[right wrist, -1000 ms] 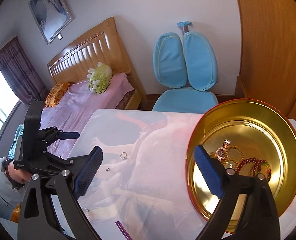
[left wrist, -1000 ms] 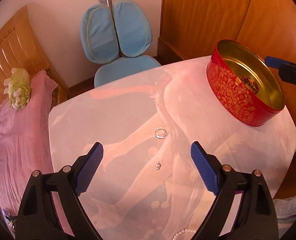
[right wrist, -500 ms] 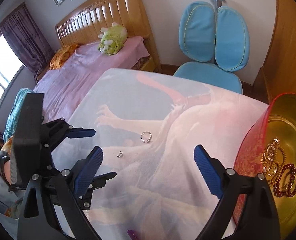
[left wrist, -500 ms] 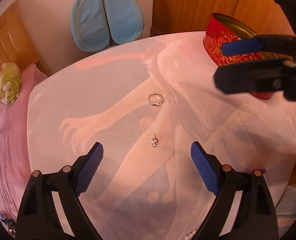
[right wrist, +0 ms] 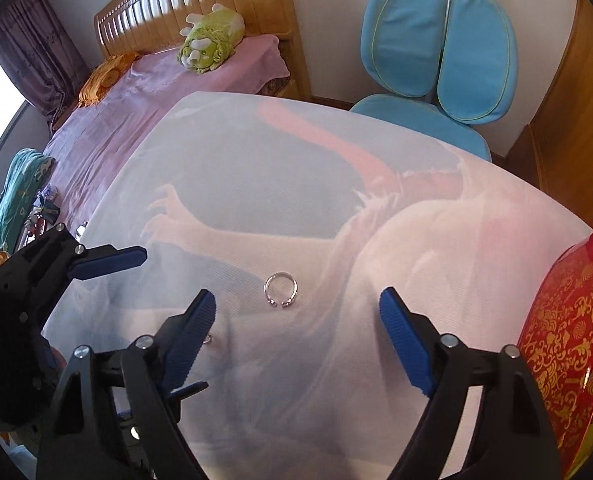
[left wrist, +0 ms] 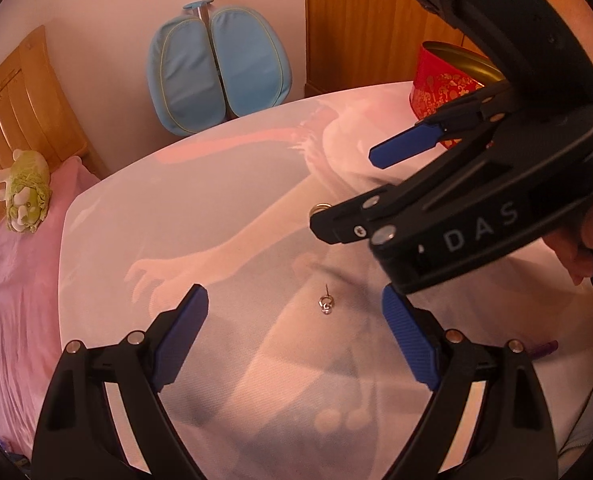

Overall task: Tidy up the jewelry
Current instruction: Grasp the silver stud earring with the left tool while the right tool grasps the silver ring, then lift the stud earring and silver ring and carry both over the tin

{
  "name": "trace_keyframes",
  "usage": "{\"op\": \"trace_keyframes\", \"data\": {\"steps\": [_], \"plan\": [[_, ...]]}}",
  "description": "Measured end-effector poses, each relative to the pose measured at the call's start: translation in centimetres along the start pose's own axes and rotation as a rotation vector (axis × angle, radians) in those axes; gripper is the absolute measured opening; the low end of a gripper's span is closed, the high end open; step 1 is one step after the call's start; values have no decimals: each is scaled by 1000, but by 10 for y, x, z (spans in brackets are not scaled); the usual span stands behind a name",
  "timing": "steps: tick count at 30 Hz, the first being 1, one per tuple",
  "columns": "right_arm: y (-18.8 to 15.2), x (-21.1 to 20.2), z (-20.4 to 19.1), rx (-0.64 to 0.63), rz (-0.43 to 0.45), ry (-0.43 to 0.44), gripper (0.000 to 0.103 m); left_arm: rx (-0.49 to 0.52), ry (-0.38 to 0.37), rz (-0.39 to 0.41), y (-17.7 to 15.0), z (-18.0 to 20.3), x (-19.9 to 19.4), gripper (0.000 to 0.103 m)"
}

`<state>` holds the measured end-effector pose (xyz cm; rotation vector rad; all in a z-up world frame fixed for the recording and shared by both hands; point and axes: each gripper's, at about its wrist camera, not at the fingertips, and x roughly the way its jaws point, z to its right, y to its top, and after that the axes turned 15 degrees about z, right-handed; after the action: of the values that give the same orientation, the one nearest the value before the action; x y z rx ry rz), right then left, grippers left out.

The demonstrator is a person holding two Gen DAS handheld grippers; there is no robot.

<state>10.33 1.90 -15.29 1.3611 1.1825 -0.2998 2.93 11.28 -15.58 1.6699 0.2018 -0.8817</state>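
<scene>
- The left gripper hangs over the worktop, pointing steeply down, its blue pads spread wide with nothing pinched.
- An earring, a small stud with a loop, lies flat on the worktop between the left gripper's pads, touching neither.
- The right gripper hangs over the ring; its jaws are closing, wide apart as yet, and the ring lies just ahead of the gap between the pads, untouched by them.
- The ring is an open silver band with two small ball ends, flat on the worktop near its middle.
- In the left wrist view the right gripper's body crosses the upper right and hides most of the ring; only a sliver of it shows at the near finger's tip.
- A hand grasps the right gripper's handle at the right edge of that view.
- In the right wrist view the earring is almost hidden behind the right gripper's left pad.
- The tin, red with gold flowers and a gold inside, stands on the worktop at the right, well apart from ring and earring.
- The worktop wears a pale cloth with a faded pink print.
- Beyond it stand a blue chair and a bed with a pink sheet and a green plush toy.
</scene>
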Motion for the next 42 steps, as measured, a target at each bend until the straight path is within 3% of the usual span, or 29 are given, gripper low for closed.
{"op": "trace_keyframes", "data": {"steps": [2, 4, 10, 12, 13, 14, 16, 26, 33, 42], "plan": [[0, 3, 0, 1, -2, 2, 80, 6, -4, 6, -2, 1, -1, 85], [0, 5, -1, 1, -4, 8, 80, 7, -22, -5, -3, 3, 3, 73], [1, 13, -7, -38, -14, 6, 72, 49, -19, -15, -11, 8, 9, 72], [-1, 13, -9, -53, -7, 1, 68, 34, -37, -11, -12, 7, 9, 67], [-1, 12, -11, -66, 1, -4, 57, 25, -59, -6, -12, 7, 7, 48], [-2, 11, -13, -83, 6, -1, 25, 24, -79, 0, -11, 8, 6, 36], [-3, 11, -14, -91, 6, 27, 20, 35, -118, -10, -10, 13, 6, 7], [-5, -19, 0, -20, 67, 19, 20, -10, -109, -14, -5, 8, 5, 6], [-9, -66, 16, 49, 155, 12, 20, -52, -117, 18, 13, 8, -9, 6], [-26, -139, 66, 222, 269, 0, 20, -98, -149, 124, 55, 22, -31, 6]]}}
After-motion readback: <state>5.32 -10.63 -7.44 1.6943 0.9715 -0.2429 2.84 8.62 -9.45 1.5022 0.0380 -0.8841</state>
